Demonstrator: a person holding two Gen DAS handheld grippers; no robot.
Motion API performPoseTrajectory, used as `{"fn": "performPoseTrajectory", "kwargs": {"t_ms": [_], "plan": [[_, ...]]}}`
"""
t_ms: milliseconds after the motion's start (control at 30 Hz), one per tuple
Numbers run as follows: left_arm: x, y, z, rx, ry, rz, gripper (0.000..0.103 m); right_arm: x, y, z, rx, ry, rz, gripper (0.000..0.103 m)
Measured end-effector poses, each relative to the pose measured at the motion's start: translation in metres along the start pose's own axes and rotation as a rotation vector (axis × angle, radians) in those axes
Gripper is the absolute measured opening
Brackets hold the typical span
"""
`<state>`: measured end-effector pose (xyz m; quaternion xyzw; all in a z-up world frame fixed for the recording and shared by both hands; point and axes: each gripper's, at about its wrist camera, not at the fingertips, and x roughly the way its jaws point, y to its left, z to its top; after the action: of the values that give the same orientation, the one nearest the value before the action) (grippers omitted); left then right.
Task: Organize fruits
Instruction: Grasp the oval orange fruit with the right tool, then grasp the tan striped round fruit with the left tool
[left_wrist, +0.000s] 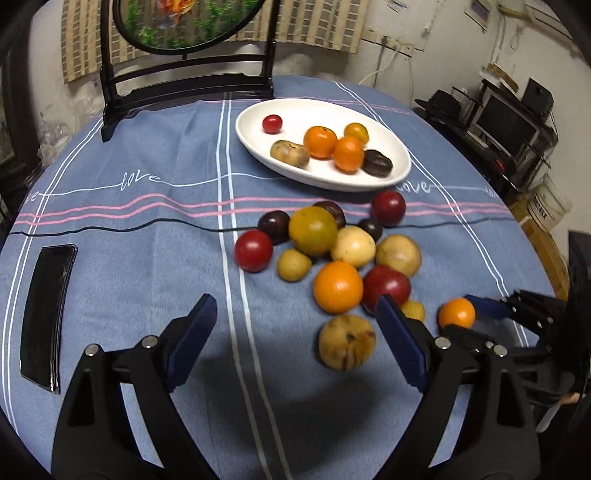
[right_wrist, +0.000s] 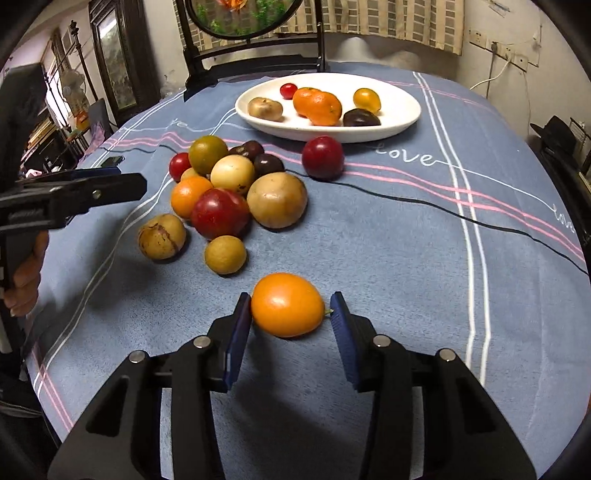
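Table (right_wrist: 388, 240) under blue striped cloth. White plate (right_wrist: 402, 110) at far side, six fruits in it. Fruit pile (left_wrist: 332, 251) loose on cloth just before plate. Left tool (left_wrist: 295, 332) jaws wide apart, empty, above cloth near pile. Right tool (right_wrist: 290, 317) jaws around orange fruit (right_wrist: 286, 304) on cloth; left pad touching, right pad just off.

Our right gripper (right_wrist: 290, 314) brackets an orange fruit (right_wrist: 287, 305) on the blue tablecloth (right_wrist: 388, 258): the left pad (right_wrist: 240, 328) touches its side, while the right pad sits just off its stem end. Ahead and leftward lies the fruit heap (right_wrist: 229, 192); farther ahead, the white plate (right_wrist: 402, 110). Our left gripper (right_wrist: 122, 181) reaches in far left.
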<state>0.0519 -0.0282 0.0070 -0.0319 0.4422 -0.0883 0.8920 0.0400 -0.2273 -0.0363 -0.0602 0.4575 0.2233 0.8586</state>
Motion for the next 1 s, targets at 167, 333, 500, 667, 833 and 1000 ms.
{"fn": "performPoseTrajectory", "kwargs": {"t_ms": [167, 333, 500, 667, 833, 1000], "plan": [[0.003, -0.011, -0.013, 0.034, 0.044, -0.056, 0.089, 0.000, 0.002, 0.002, 0.000, -0.014, -0.010, 0.042], [0.018, -0.027, -0.021, 0.101, 0.078, -0.024, 0.086, -0.005, -0.006, 0.005, 0.034, -0.047, 0.009, 0.042], [0.040, -0.025, -0.021, 0.079, 0.147, -0.044, 0.057, -0.001, -0.013, 0.005, 0.069, -0.050, 0.050, 0.042], [0.040, -0.026, -0.019, 0.081, 0.139, -0.065, 0.042, 0.000, -0.016, 0.004, 0.083, -0.049, 0.068, 0.042], [0.039, -0.028, -0.018, 0.087, 0.153, -0.085, 0.040, -0.002, -0.016, 0.005, 0.083, -0.058, 0.058, 0.042], [0.022, -0.023, -0.003, 0.091, 0.091, -0.091, 0.040, -0.015, -0.017, 0.013, 0.080, -0.093, 0.037, 0.042]]}}
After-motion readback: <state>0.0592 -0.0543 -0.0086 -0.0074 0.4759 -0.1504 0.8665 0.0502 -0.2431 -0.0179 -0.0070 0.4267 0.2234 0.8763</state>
